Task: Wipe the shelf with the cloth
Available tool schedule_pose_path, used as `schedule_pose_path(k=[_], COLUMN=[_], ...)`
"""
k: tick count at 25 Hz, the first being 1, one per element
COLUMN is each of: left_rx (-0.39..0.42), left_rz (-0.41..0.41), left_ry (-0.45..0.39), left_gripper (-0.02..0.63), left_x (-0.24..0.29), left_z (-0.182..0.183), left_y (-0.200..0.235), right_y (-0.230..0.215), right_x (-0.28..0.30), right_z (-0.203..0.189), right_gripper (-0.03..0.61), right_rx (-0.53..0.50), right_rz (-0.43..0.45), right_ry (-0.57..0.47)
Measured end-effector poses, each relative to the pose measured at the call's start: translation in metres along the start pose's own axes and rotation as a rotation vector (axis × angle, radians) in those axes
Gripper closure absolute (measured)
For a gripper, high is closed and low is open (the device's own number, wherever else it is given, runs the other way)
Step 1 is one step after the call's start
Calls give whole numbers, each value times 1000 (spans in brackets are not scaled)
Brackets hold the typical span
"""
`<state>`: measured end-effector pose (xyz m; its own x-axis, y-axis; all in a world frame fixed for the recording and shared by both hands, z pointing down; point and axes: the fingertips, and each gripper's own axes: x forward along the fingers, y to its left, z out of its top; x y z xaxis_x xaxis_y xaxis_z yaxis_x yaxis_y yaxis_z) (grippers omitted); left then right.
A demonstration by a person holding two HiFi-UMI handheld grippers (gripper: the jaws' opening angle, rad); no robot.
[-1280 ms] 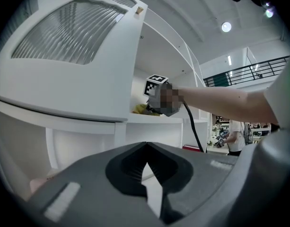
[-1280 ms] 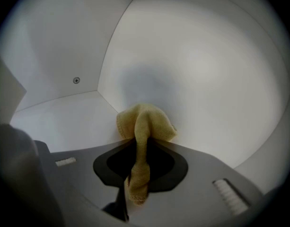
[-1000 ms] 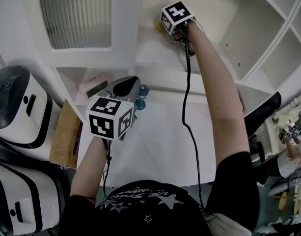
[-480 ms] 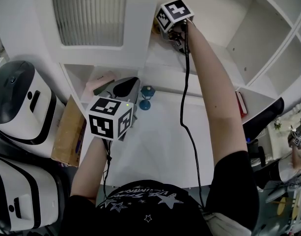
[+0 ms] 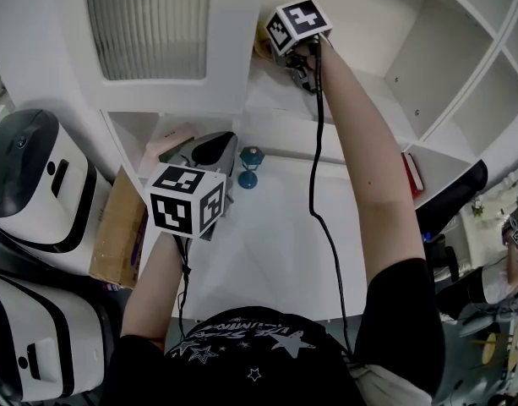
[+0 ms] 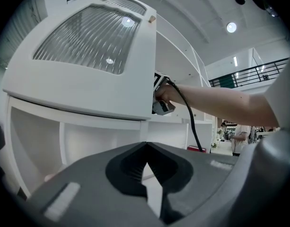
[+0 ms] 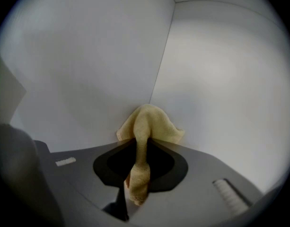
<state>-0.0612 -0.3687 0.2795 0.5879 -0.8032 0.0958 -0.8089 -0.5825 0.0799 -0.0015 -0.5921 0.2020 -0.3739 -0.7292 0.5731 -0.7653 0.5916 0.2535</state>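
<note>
The yellow cloth [image 7: 147,125] is pinched between the jaws of my right gripper [image 7: 139,143] and bunches against the back corner of a white shelf compartment [image 7: 211,79]. From the head view, the right gripper [image 5: 275,45] reaches into the upper shelf [image 5: 280,100], and a bit of the cloth [image 5: 260,37] shows at its tip. My left gripper [image 5: 209,152] hovers lower, in front of the shelf unit, shut with nothing in it. In the left gripper view, the left gripper [image 6: 145,148] has its jaws meeting and points at the right arm [image 6: 215,103].
A ribbed-glass cabinet door [image 5: 149,24] hangs left of the compartment. A small blue stemmed object [image 5: 249,167] and a pink box [image 5: 169,142] sit below. A red book [image 5: 411,174] lies at right. A cardboard box [image 5: 119,227] and white appliances [image 5: 30,184] stand left.
My right gripper has slid left and deeper into the compartment's corner, taking the cloth with it. The left gripper has hardly moved.
</note>
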Motion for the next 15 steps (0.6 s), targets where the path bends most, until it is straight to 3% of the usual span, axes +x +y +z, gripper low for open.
schedule_pose_path(k=[7, 15], left_rx=[21, 40], left_rz=[-56, -152], left_ry=[2, 11], left_gripper=[611, 611], left_x=[6, 18], left_z=[3, 5], left_y=[-21, -54], right_y=[-30, -93], right_x=[-46, -124], right_z=[-9, -55], right_gripper=[494, 492], right_rx=[37, 80], right_rz=[-51, -240], right_ry=[-31, 37])
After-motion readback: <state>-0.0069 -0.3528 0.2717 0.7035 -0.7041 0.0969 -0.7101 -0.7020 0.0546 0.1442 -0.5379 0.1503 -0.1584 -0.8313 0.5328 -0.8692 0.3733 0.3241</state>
